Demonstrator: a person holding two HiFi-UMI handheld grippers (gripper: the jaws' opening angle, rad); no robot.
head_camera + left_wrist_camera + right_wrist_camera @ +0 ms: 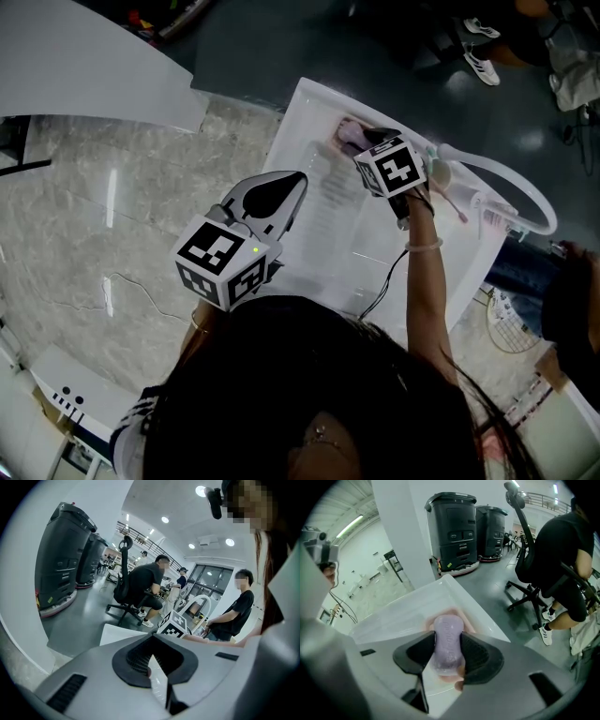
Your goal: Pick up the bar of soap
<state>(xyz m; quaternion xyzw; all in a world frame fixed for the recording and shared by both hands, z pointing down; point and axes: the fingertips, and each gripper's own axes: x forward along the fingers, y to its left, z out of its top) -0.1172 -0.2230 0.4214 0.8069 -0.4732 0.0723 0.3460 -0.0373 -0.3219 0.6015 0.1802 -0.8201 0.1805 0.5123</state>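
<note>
Right gripper [448, 654] is clamped on the bar of soap [449, 629], pads touching both long sides. The soap sits over a pink dish [469, 622] at the far corner of the white tray [393, 616]. Left gripper [157, 667] hangs near the tray's edge, jaws apart, nothing between them. My call: the grip is seated, the lift is not yet done. Soap looks wet, likely slippery, so I'd hold the squeeze steady, raise straight up, no tilt, and watch that the dish doesn't stick and come along.
</note>
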